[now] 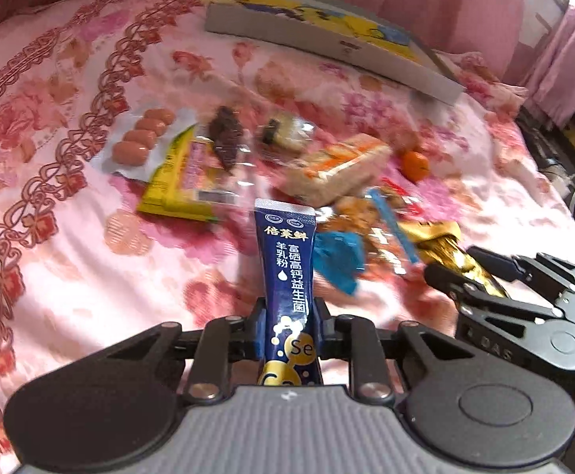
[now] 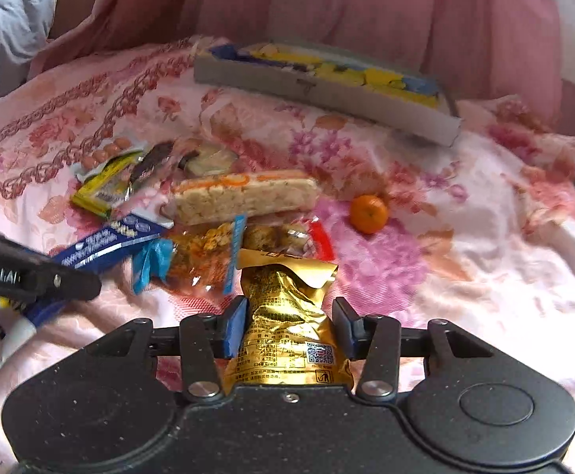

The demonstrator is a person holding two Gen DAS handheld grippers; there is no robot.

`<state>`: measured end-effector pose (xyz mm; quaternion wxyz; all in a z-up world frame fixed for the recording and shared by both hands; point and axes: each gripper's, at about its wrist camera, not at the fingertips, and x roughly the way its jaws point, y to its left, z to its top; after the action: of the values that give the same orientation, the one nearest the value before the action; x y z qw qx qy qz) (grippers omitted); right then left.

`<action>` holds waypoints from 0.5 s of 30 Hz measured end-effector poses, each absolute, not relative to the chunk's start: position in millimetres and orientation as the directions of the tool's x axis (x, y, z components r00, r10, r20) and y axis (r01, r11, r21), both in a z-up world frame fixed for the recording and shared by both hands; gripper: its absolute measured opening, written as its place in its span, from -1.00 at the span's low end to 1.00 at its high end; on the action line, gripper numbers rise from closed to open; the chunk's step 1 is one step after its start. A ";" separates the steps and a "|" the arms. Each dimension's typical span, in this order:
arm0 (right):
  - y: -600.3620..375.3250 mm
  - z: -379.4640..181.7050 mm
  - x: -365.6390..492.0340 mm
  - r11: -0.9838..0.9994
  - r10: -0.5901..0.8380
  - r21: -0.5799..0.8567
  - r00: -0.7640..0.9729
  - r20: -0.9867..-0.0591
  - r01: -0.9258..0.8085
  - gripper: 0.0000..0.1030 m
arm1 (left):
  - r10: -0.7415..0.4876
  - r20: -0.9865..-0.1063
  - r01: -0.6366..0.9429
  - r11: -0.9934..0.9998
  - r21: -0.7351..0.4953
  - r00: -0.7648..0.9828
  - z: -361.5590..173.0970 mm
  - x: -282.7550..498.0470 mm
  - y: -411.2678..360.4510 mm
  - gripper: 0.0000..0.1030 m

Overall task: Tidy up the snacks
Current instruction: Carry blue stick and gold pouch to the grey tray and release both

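My left gripper (image 1: 287, 314) is shut on the lower part of a dark blue stick sachet (image 1: 287, 245), which stands upright between the fingers. My right gripper (image 2: 289, 314) is shut on a crumpled gold foil packet (image 2: 283, 296). Both hover close together over the near edge of a pile of snacks on a pink floral bedspread (image 1: 70, 256). From the left wrist view the right gripper (image 1: 453, 262) shows at the right with the gold packet (image 1: 441, 233). In the right wrist view the left gripper (image 2: 70, 280) enters from the left with the blue sachet (image 2: 106, 243).
The pile holds a sausage pack (image 1: 141, 138), a yellow packet (image 1: 169, 185), a dark snack (image 1: 226, 138), a rice cracker pack (image 2: 244, 197), blue-wrapped candy (image 1: 337, 256) and a mandarin (image 2: 368, 213). A shallow grey box (image 2: 327, 87) with a yellow-blue print lies behind. Pink curtains hang beyond.
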<state>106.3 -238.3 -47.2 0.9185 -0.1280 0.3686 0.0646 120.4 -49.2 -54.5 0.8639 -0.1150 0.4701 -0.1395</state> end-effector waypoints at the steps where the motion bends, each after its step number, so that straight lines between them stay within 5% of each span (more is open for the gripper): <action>1: -240.7 -43.1 103.3 0.962 0.030 -0.178 0.731 -0.682 -0.205 -0.07 | -0.360 -0.773 0.144 0.931 -0.336 0.521 -52.0 117.4 -51.7 -0.54; 15: -247.8 -17.2 97.3 0.978 0.094 -0.119 0.875 -0.475 -0.170 -0.06 | -0.384 -0.665 0.180 0.917 -0.356 0.640 -19.5 120.7 -71.2 -0.54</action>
<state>97.3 -247.8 -17.2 0.9650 -0.0786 0.2405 0.0683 120.7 -71.2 -19.5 0.8964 -0.1294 0.3938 -0.1571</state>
